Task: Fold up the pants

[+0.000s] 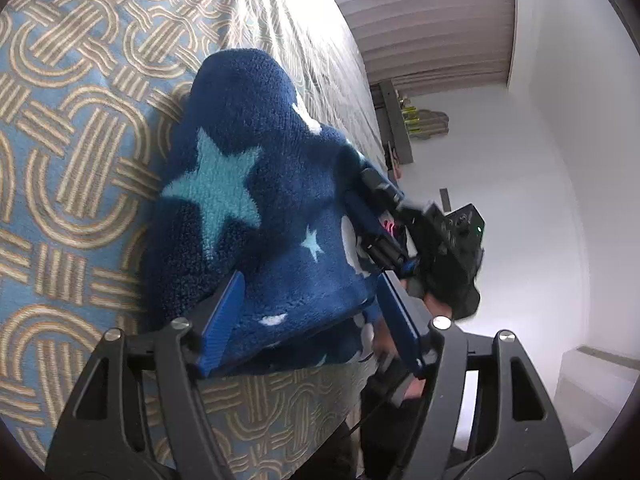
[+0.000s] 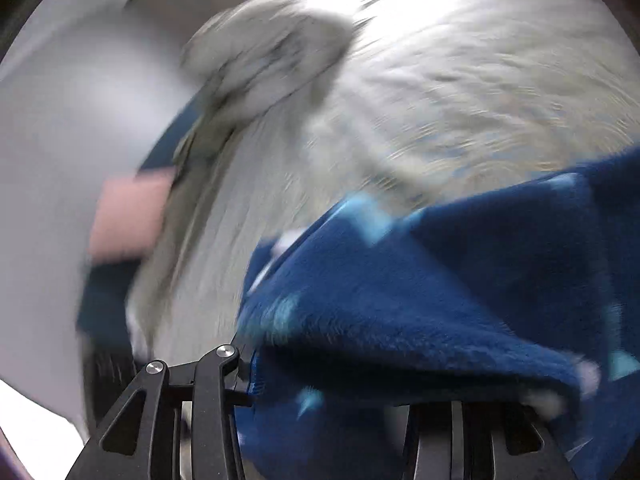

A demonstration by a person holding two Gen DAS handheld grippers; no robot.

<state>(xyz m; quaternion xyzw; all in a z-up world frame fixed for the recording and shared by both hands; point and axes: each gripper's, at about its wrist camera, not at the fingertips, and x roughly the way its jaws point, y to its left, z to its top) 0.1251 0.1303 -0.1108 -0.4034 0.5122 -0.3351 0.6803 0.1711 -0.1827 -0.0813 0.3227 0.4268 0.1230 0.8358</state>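
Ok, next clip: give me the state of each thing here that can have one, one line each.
Pants: bunched and partly folded, lifted off the bedspread at the near edge.
Left gripper: jaws apart, with pants fabric between them.
Right gripper: jaws hidden by fabric, open or shut cannot be told.
Bedspread: spread flat under the pants.
Curtain: drawn, with bright light above it.
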